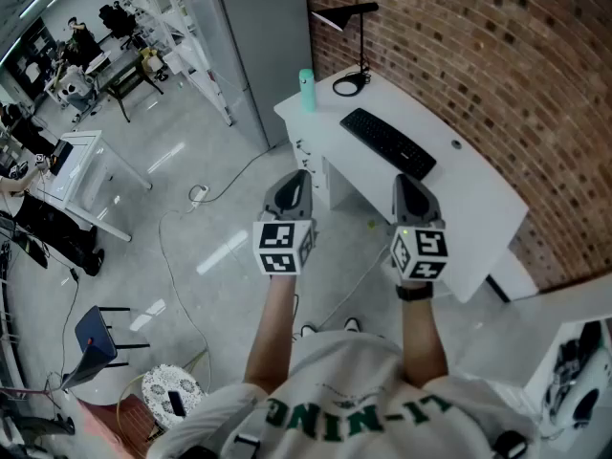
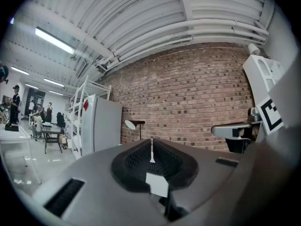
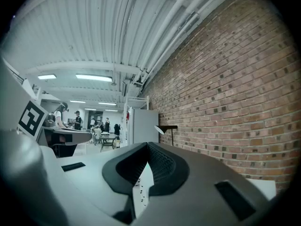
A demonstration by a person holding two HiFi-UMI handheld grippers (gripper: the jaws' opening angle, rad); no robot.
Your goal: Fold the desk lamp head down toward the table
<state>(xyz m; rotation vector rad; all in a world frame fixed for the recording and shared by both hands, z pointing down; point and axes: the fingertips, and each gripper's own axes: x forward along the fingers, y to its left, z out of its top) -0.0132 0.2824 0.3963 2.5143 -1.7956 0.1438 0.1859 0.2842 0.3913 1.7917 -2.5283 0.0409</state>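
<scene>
A black desk lamp (image 1: 346,13) stands upright at the far end of the white desk (image 1: 478,199), against the brick wall, its head raised and its ring base (image 1: 350,85) on the desktop. In the left gripper view the lamp (image 2: 134,123) is small and far ahead, and the same holds for the lamp (image 3: 167,127) in the right gripper view. My left gripper (image 1: 295,177) hovers over the floor, left of the desk's near corner. My right gripper (image 1: 407,182) is held over the desk's front edge. Both are shut and empty, well short of the lamp.
A black keyboard (image 1: 387,142) lies mid-desk and a green bottle (image 1: 306,90) stands at the far left corner. A grey cabinet (image 1: 256,36) rises left of the desk. A cable (image 1: 182,256) trails over the floor. A chair (image 1: 94,340) and a stool (image 1: 172,391) sit behind me.
</scene>
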